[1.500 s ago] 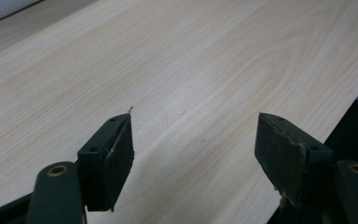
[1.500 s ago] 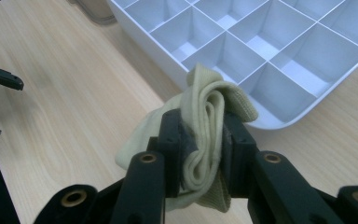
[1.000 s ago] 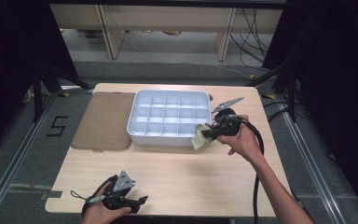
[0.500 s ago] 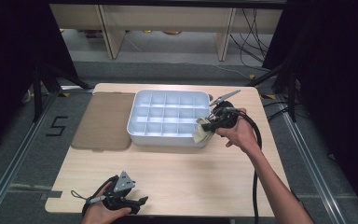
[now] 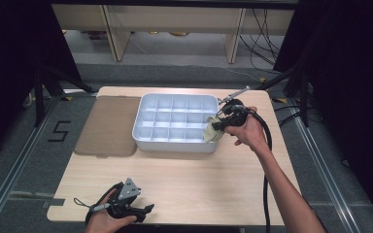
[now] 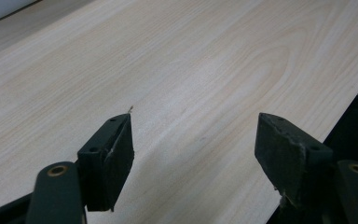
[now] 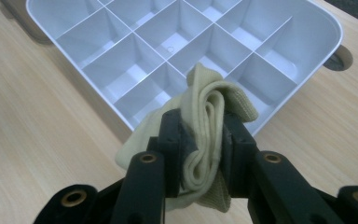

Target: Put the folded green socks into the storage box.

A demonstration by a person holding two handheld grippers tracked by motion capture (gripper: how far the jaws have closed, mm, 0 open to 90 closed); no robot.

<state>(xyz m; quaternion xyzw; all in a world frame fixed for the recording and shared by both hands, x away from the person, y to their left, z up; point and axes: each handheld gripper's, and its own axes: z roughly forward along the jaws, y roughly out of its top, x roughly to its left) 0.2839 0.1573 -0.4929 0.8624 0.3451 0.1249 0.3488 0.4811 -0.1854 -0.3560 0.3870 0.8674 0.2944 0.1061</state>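
Brown mat (image 5: 109, 125) lies flat, touching the white divided tray (image 5: 175, 141) on its left. Left gripper (image 5: 143, 209) rests low at the table's (image 5: 213, 179) near edge, jaws spread, nothing between them, bare wood ahead. Right gripper (image 7: 200, 140) is pinching a folded cream sock (image 7: 205, 112), held over the tray's near-right corner compartment, forearm angled in from the right. Tray compartments empty.

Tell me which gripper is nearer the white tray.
Right. The right gripper, shut on a folded sock, is at the white tray's near right corner. The left gripper rests open near the table's front edge, well away from the tray.
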